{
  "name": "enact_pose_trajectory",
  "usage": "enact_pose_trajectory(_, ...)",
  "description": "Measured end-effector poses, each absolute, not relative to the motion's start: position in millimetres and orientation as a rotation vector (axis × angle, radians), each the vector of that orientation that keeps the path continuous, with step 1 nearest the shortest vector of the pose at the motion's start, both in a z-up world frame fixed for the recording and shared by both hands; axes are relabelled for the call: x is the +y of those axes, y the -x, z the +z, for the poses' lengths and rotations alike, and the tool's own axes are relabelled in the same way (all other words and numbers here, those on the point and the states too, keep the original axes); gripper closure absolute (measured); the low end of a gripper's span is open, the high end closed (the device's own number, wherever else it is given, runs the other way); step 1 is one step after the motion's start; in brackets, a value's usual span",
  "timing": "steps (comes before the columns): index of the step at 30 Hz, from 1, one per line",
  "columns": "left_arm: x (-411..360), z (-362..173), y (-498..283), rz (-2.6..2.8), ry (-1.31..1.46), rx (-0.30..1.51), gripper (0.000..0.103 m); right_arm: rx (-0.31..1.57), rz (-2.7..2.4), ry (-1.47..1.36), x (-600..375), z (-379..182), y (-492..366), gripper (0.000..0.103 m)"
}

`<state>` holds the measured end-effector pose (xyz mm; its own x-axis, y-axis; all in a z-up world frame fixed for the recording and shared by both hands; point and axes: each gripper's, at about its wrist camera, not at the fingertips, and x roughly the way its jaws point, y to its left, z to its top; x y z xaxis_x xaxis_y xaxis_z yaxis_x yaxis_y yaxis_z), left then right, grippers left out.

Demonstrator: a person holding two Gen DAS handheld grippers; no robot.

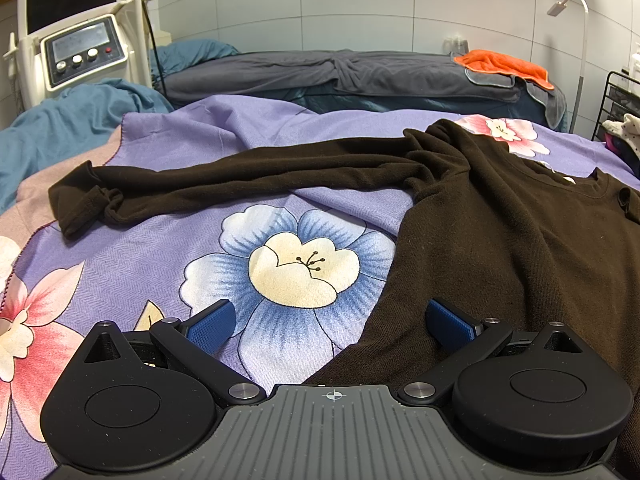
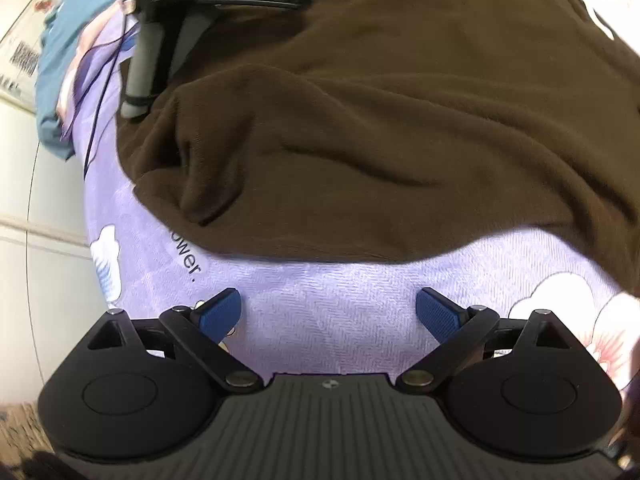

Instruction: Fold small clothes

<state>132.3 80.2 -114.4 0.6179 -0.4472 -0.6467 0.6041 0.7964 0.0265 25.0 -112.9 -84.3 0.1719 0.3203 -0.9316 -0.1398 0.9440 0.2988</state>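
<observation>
We see the brown sweater (image 1: 500,216) spread on the floral blanket (image 1: 192,248), one sleeve (image 1: 240,176) outstretched. Left gripper (image 1: 328,322) and right gripper (image 2: 328,312), at the sweater's edges, gape wide, empty. A pinch may catch blanket too.

Lavender floral blanket (image 1: 192,136) spread over the near bed, big blue-and-cream flower printed mid-surface, pink blooms at the left edge and far right corner. Teal sheet (image 1: 60,128) bunched past the blanket's far left corner. White machine (image 1: 82,56) with a small screen, three pale knobs and a red button stands beyond that corner, dark monitor above it. Second bed behind, under a grey cover (image 1: 320,72); orange towel (image 1: 504,63) at its right end. White gooseneck lamp (image 1: 580,12) just beside. Black wire rack (image 1: 618,108) at far right. Pale tiled wall (image 1: 360,0) behind.
</observation>
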Motion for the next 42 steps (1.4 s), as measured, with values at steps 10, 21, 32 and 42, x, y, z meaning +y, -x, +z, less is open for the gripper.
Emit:
enact_pose_trajectory(10, 81, -115, -132, -0.613, -0.252, 0.670, 0.000, 1.304, 0.361, -0.119, -122, -85, -21, 0.006)
enact_pose_trajectory(21, 80, -114, -132, -0.612, -0.253, 0.669, 0.000, 0.617, 0.038, 0.454, -115, -75, -1, 0.000)
enact_pose_trajectory(32, 81, -114, -132, -0.613, -0.252, 0.670, 0.000, 0.615, -0.079, 0.165, -147, -120, -45, 0.000)
enact_pose_trajectory(42, 80, -114, -132, -0.612, -0.253, 0.669, 0.000, 0.619, -0.031, -0.093, -164, -133, -35, 0.000)
